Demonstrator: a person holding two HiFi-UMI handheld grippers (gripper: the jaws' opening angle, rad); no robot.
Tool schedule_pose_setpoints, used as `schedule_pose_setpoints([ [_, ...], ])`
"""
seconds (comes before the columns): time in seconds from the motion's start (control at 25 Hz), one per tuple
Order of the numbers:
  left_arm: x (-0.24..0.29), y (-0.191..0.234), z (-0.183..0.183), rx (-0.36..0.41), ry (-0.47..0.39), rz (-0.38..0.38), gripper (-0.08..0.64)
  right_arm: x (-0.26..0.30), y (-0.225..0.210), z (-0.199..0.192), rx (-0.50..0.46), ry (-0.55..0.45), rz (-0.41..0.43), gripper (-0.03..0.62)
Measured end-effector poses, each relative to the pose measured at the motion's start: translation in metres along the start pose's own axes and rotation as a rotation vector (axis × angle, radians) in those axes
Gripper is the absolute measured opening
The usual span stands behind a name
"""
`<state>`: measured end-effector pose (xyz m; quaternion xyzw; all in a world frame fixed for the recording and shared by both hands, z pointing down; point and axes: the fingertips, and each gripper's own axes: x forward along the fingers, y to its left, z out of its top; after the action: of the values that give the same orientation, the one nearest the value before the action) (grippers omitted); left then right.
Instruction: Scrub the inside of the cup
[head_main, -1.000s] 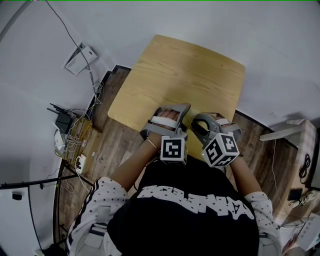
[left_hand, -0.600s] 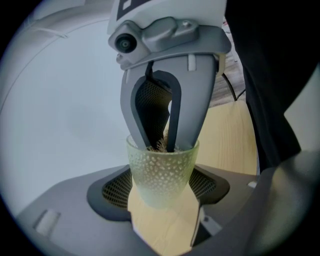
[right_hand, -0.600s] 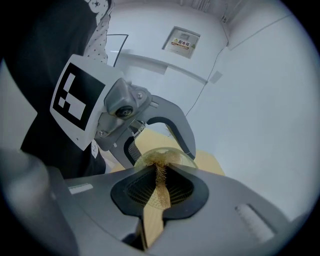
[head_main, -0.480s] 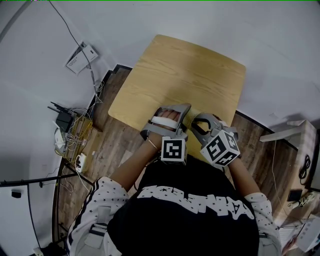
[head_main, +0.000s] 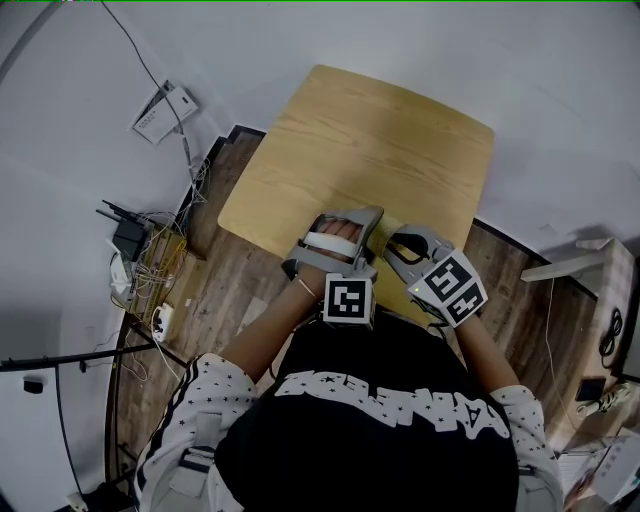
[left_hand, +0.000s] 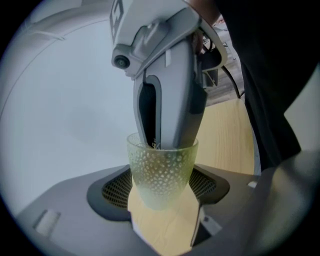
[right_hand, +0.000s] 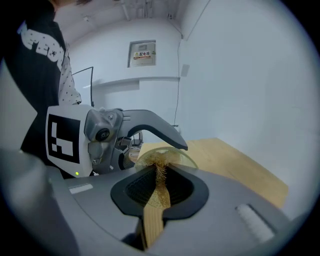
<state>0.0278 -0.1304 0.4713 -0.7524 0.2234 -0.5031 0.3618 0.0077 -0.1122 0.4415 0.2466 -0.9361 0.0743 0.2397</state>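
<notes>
A pale green dimpled glass cup (left_hand: 161, 172) sits upright between the jaws of my left gripper (left_hand: 161, 186), which is shut on it. My right gripper (left_hand: 170, 100) comes down from above with its jaw tips inside the cup. It is shut on a golden mesh scrubber (right_hand: 160, 187), whose frayed end reaches over the cup's rim (right_hand: 186, 159). In the head view both grippers, left (head_main: 340, 235) and right (head_main: 408, 252), meet over the near edge of the wooden table (head_main: 370, 140); the cup is hidden there.
The person's black-shirted body is close behind the grippers. Cables, a router and a power strip (head_main: 140, 265) lie on the floor at the left. A white wall and a wall box (head_main: 160, 113) are beyond the table.
The right gripper's marker cube has swung slightly right and down, tilting the gripper. The left gripper and cup stay still.
</notes>
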Motion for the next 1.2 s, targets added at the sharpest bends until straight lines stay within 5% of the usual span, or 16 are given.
schedule_pose_setpoints([
  [0.92, 0.003, -0.003, -0.011, 0.049, 0.014, -0.014, 0.356, 0.005, -0.012, 0.002, 0.537, -0.149, 0.106, 0.054],
  [1.2, 0.008, -0.003, -0.013, 0.053, 0.004, -0.016, 0.356, 0.008, -0.017, 0.000, 0.584, -0.159, 0.107, 0.054],
])
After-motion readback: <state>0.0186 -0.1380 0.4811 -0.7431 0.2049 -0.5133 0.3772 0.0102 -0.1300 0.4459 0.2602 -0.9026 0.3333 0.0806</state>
